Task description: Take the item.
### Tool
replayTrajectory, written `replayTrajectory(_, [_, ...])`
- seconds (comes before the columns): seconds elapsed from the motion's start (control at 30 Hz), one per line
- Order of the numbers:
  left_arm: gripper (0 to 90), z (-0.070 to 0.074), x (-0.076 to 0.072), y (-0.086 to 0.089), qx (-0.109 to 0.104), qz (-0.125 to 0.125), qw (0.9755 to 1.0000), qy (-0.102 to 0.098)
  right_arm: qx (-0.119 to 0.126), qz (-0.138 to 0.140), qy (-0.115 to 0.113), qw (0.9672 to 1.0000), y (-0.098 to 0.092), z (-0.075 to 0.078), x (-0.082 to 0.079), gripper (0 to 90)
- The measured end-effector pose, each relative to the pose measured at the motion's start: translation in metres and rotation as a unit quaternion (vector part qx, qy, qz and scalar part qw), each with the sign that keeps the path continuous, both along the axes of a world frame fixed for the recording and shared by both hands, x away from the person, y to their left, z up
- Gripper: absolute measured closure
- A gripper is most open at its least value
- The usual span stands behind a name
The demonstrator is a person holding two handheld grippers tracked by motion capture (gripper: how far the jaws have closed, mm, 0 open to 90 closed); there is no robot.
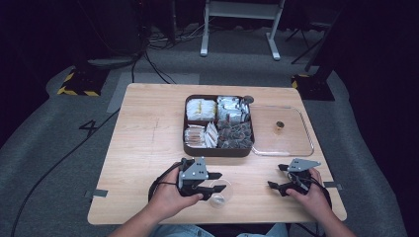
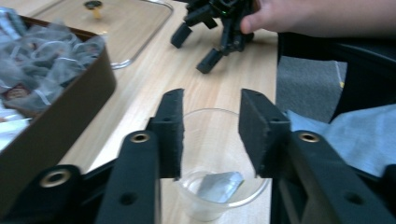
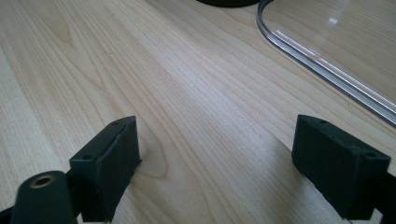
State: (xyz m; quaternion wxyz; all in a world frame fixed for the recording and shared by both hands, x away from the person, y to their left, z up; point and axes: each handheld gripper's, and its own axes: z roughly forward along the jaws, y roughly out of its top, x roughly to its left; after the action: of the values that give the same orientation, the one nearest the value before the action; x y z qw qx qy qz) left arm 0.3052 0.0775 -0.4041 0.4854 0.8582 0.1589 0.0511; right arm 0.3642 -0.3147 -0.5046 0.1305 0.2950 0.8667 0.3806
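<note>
Pale wood table [image 1: 148,148]; grey carpet floor [image 1: 59,163], dark room around.

a light wooden table [image 1: 143,148] is standing on grey carpet. a dark brown compartment box [image 1: 219,149] is sitting on it toward the far middle, and a clear lid [image 1: 291,148] is lying flat just beside the box on its right. a clear plastic cup [image 1: 221,193] is standing upright near the front edge, with a small silvery packet [image 2: 218,185] lying in its bottom. strips of grey tape [image 1: 99,193] are sticking to the table's front corners.
</note>
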Motion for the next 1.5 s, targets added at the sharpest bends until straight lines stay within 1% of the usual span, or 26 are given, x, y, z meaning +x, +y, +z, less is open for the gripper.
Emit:
replayTrajectory(0.07, [53.1, 0.003, 0.001, 0.007, 0.001, 0.016, 0.9998, -0.009, 0.0, 0.0, 0.0, 1.0, 0.0, 0.0, 0.0, 15.1])
replayTrajectory(0.13, [52.0, 0.005, 0.002, 0.011, 0.005, 0.028, 0.9995, -0.009, 0.0, 0.0, 0.0, 1.0, 0.0, 0.0, 0.0, 15.1])
replayTrajectory(0.17, [50.9, 0.005, 0.002, 0.011, 0.005, 0.028, 0.9995, -0.009, 0.0, 0.0, 0.0, 1.0, 0.0, 0.0, 0.0, 15.1])
replayTrajectory(0.2, [49.9, 0.006, 0.002, 0.015, 0.009, 0.038, 0.9992, -0.014, 0.0, 0.0, 0.0, 1.0, 0.0, 0.0, 0.0, 15.2])
replayTrajectory(0.33, [46.9, 0.009, 0.005, 0.028, 0.014, 0.069, 0.9974, -0.015, 0.0, 0.0, 0.0, 1.0, 0.0, 0.0, 0.0, 15.1])
replayTrajectory(0.37, [46.9, 0.01, 0.006, 0.033, 0.018, 0.08, 0.9965, -0.017, 0.0, 0.0, 0.0, 1.0, 0.0, 0.0, 0.0, 15.1])
replayTrajectory(0.5, [40.2, 0.011, 0.008, 0.046, 0.029, 0.104, 0.9939, -0.023, 0.0, 0.0, 0.0, 1.0, 0.0, 0.0, 0.0, 15.1])
replayTrajectory(0.53, [39.5, 0.012, 0.008, 0.053, 0.038, 0.117, 0.992, -0.027, 0.0, 0.0, 0.0, 1.0, 0.0, 0.0, 0.0, 15.1])
replayTrajectory(0.57, [38.5, 0.012, 0.008, 0.053, 0.038, 0.117, 0.992, -0.027, 0.0, 0.0, 0.0, 1.0, 0.0, 0.0, 0.0, 15.1])
replayTrajectory(0.6, [37.4, 0.011, 0.008, 0.056, 0.039, 0.122, 0.9913, -0.029, 0.0, 0.0, 0.0, 1.0, 0.0, 0.0, 0.0, 15.1])
replayTrajectory(0.63, [36.4, 0.011, 0.008, 0.062, 0.043, 0.131, 0.99, -0.027, 0.0, 0.0, 0.0, 1.0, 0.0, 0.0, 0.0, 15.1])
replayTrajectory(0.67, [35.1, 0.011, 0.007, 0.065, 0.043, 0.136, 0.9895, -0.026, 0.0, 0.0, 0.0, 1.0, 0.0, 0.0, 0.0, 15.1])
replayTrajectory(0.7, [34.1, 0.011, 0.007, 0.065, 0.043, 0.136, 0.9895, -0.026, 0.0, 0.0, 0.0, 1.0, 0.0, 0.0, 0.0, 15.1])
replayTrajectory(0.9, [29.9, 0.008, 0.008, 0.082, 0.055, 0.148, 0.9873, -0.022, 0.0, 0.0, 0.0, 1.0, 0.0, 0.0, 0.0, 15.1])
replayTrajectory(1.0, [28.2, 0.006, 0.007, 0.091, 0.054, 0.155, 0.9864, -0.016, 0.0, 0.001, 0.0, 1.0, 0.0, 0.0, 0.0, 15.1])
replayTrajectory(1.07, [28.1, 0.002, 0.008, 0.1, 0.055, 0.162, 0.9852, -0.011, 0.0, 0.0, 0.0, 1.0, 0.0, 0.0, 0.0, 15.1])
replayTrajectory(1.1, [28.1, 0.001, 0.008, 0.103, 0.058, 0.167, 0.9842, -0.01, 0.0, 0.0, 0.0, 1.0, 0.0, 0.0, 0.0, 15.1])
replayTrajectory(1.2, [28.0, -0.006, 0.011, 0.116, 0.07, 0.186, 0.98, -0.004, 0.0, 0.001, 0.0, 1.0, 0.0, 0.0, 0.0, 15.1])
replayTrajectory(1.23, [28.1, -0.011, 0.013, 0.124, 0.078, 0.197, 0.9773, 0.002, 0.0, 0.001, 0.0, 1.0, 0.0, 0.0, 0.0, 15.1])
replayTrajectory(1.27, [28.1, -0.011, 0.013, 0.124, 0.078, 0.197, 0.9773, 0.002, 0.0, 0.0, 0.0, 1.0, 0.0, 0.0, 0.0, 15.1])
replayTrajectory(1.3, [28.0, -0.016, 0.016, 0.132, 0.093, 0.208, 0.9736, 0.004, 0.0, 0.0, 0.0, 1.0, 0.0, 0.0, 0.0, 15.1])
replayTrajectory(1.33, [28.0, -0.016, 0.016, 0.132, 0.093, 0.208, 0.9736, 0.004, 0.0, 0.0, 0.0, 1.0, 0.0, 0.0, 0.0, 15.1])
replayTrajectory(1.37, [28.0, -0.021, 0.018, 0.138, 0.101, 0.219, 0.9705, 0.009, 0.0, 0.0, 0.0, 1.0, 0.0, 0.0, 0.0, 15.1])
replayTrajectory(1.4, [27.8, -0.021, 0.018, 0.138, 0.101, 0.219, 0.9705, 0.009, 0.0, 0.0, 0.0, 1.0, 0.0, 0.0, 0.0, 15.1])
replayTrajectory(1.43, [27.8, -0.023, 0.019, 0.139, 0.104, 0.221, 0.9697, 0.011, 0.0, 0.0, 0.0, 1.0, 0.0, 0.0, 0.0, 15.1])
replayTrajectory(1.5, [27.7, -0.028, 0.021, 0.144, 0.116, 0.228, 0.9667, 0.017, 0.0, 0.001, 0.0, 1.0, 0.0, 0.0, 0.0, 15.1])
